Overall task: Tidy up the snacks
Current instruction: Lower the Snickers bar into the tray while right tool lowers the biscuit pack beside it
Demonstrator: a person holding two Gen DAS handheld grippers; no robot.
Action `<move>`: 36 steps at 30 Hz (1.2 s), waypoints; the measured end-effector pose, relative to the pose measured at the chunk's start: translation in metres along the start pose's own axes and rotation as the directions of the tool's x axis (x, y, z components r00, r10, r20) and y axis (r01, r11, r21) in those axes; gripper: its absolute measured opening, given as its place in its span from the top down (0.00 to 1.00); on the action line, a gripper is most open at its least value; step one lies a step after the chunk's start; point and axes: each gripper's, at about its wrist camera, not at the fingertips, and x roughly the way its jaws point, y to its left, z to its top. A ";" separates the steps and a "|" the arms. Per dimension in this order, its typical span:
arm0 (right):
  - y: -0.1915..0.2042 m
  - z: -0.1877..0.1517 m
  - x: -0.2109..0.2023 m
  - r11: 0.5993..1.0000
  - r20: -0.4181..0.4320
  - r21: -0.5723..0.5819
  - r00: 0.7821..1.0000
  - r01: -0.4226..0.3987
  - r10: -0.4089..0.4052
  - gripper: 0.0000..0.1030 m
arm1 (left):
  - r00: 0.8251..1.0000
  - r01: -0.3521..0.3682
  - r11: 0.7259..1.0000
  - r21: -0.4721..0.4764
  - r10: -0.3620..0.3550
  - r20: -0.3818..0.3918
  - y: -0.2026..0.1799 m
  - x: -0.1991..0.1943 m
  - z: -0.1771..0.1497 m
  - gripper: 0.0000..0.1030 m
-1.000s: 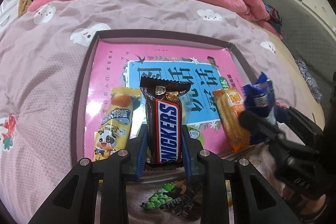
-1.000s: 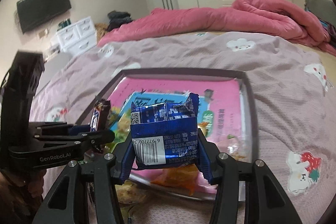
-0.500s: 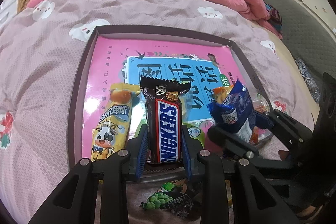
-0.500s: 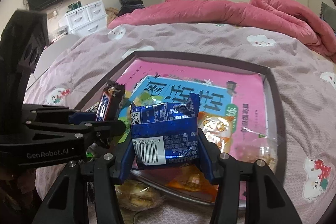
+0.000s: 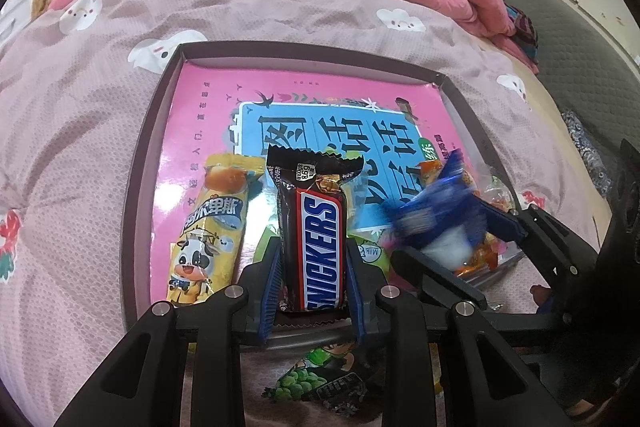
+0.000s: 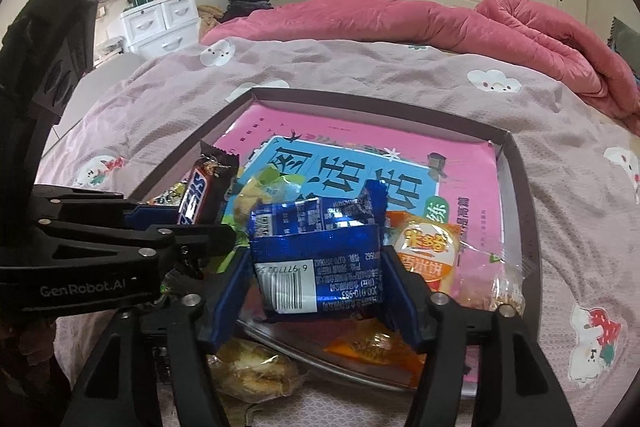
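Now your left gripper (image 5: 312, 267) pinches the chocolate bar (image 5: 316, 239) over the tray (image 5: 140, 187) for placing; the right gripper (image 6: 316, 291) fingers have just been spreading, dropping the blue packet (image 6: 316, 259) between them.

Both grippers: black plastic frames w/ silver screws, blue pads. Left gripper (image 6: 208, 223) has white "GenRobot.AI" lettering; right gripper (image 6: 316, 287) unmarked.

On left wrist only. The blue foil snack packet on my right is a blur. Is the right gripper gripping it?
Observer: The right wrist view shows the right gripper has just been opening its jaws. The blue foil snack packet sits between them, with a gap beside the left blue pad.
Operator: Any strays outside the tray?
Observer: A clear-wrapped pastry lies on the pink bedspread, just outside the dark rectangular tray.
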 end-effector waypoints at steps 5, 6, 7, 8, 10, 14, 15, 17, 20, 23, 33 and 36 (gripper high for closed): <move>-0.005 0.001 -0.001 1.000 0.004 0.016 1.000 0.009 -0.009 0.34 | 1.000 0.002 1.000 -0.005 -0.002 0.002 0.001 -0.001 0.000 0.71; -0.005 0.001 -0.002 1.000 0.005 0.017 1.000 0.008 -0.008 0.34 | 1.000 0.002 1.000 -0.007 -0.002 0.002 0.001 -0.001 0.000 0.71; -0.006 0.001 -0.003 1.000 0.007 0.018 1.000 0.009 -0.009 0.34 | 1.000 0.004 1.000 -0.010 -0.004 0.002 0.001 -0.001 0.000 0.71; -0.006 0.001 -0.004 1.000 0.011 0.018 1.000 0.009 -0.009 0.34 | 1.000 0.006 1.000 -0.012 -0.006 0.001 0.002 -0.001 0.000 0.71; -0.006 0.002 -0.006 1.000 0.014 0.019 1.000 0.010 -0.010 0.34 | 1.000 0.006 1.000 -0.014 -0.006 0.000 0.002 -0.002 0.000 0.71; -0.009 0.001 -0.010 0.999 0.017 0.032 1.000 0.011 -0.011 0.34 | 1.000 0.013 1.000 -0.026 -0.013 0.001 0.004 -0.003 0.001 0.70; -0.010 0.001 -0.011 0.999 0.018 0.035 1.000 0.011 -0.011 0.34 | 1.000 0.013 1.000 -0.028 -0.013 0.002 0.004 -0.004 0.001 0.69; -0.012 0.001 -0.013 0.999 0.021 0.043 1.000 0.012 -0.013 0.34 | 1.000 0.013 0.999 -0.029 -0.013 0.010 0.005 -0.005 0.002 0.69; -0.016 0.002 -0.016 0.998 0.028 0.059 1.000 0.012 -0.013 0.34 | 1.000 0.014 1.000 -0.028 -0.013 0.017 0.004 -0.007 0.002 0.67; -0.019 0.003 -0.019 0.997 0.037 0.073 0.999 0.012 -0.015 0.34 | 1.000 0.017 0.999 -0.031 -0.017 0.021 0.005 -0.010 0.002 0.62; -0.026 0.004 -0.028 0.994 0.059 0.110 0.998 0.009 -0.016 0.33 | 0.998 0.027 0.999 -0.037 -0.025 0.049 0.006 -0.023 0.003 0.53; -0.028 0.004 -0.031 0.993 0.066 0.122 0.998 0.005 -0.013 0.31 | 0.998 0.028 0.999 -0.037 -0.026 0.059 0.006 -0.027 0.004 0.46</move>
